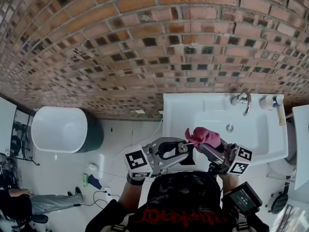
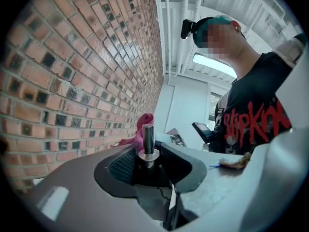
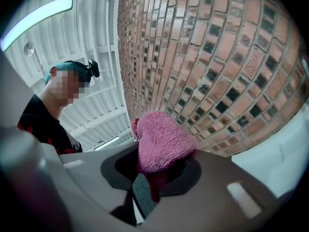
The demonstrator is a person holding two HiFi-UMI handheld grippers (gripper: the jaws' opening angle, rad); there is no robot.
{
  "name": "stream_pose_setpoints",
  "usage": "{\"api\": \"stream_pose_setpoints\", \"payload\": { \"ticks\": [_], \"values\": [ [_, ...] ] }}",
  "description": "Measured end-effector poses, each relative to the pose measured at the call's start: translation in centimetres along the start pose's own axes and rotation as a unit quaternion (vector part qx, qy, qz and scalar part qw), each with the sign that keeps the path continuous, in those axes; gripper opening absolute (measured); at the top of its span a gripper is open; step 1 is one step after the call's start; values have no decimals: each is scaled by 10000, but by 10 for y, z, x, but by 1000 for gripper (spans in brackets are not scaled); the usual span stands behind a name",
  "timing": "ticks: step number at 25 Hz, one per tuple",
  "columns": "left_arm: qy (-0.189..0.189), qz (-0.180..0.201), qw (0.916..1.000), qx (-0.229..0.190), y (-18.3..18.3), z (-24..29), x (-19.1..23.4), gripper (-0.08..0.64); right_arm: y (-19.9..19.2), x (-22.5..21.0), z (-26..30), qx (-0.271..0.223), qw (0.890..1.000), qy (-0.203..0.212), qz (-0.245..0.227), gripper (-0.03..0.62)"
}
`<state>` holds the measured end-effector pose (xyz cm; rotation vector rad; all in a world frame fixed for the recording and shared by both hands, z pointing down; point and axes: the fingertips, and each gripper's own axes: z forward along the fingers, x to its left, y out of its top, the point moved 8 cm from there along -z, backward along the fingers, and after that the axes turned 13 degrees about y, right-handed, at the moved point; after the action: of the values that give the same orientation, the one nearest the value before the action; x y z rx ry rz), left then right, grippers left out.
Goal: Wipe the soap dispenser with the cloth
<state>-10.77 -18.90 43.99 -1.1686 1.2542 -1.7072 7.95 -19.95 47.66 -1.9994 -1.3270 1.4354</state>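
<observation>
In the head view my left gripper (image 1: 175, 152) is shut on the soap dispenser (image 1: 181, 149), a dark body with a metal pump stem, held over the front left corner of the white sink (image 1: 179, 111). The left gripper view shows the metal stem (image 2: 147, 140) upright between the jaws, with the pink cloth (image 2: 143, 124) just behind it. My right gripper (image 1: 206, 148) is shut on the pink knitted cloth (image 1: 203, 137), which touches the dispenser's top. In the right gripper view the bunched cloth (image 3: 161, 142) fills the space between the jaws and hides the dispenser.
A chrome tap (image 1: 244, 100) and a white fitting (image 1: 270, 101) stand at the sink's back by the brick wall (image 1: 145, 42). A white round-topped bin (image 1: 60, 129) stands on the floor to the left. A small screen device (image 1: 244, 199) hangs by my right arm.
</observation>
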Motion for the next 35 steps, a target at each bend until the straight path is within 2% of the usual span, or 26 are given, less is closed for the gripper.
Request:
{"api": "stream_pose_setpoints", "payload": {
  "ticks": [4,6,11,21,27,31,35],
  "values": [
    [807,222,9965,81,1,1,13,152,-8,-1,3,164,9998,2,-98,84],
    [951,91,9954,-93,5,-4,19,152,-13,0,5,119,9999,79,-38,84],
    [870,-117,9941,-637,16,-19,20,152,-19,2,6,18,9995,277,118,84],
    [937,196,9921,-807,33,-29,13,149,-38,-8,-2,242,9993,78,290,84],
    [1100,383,9912,-623,32,-26,10,149,-56,-23,-14,553,9971,-284,430,84],
    [1113,356,9912,-629,31,-27,12,149,-72,-33,-24,760,9938,-571,584,84],
    [1061,371,9912,-698,34,-26,11,149,-89,-39,-31,1318,9856,-958,451,84]
  ]
}}
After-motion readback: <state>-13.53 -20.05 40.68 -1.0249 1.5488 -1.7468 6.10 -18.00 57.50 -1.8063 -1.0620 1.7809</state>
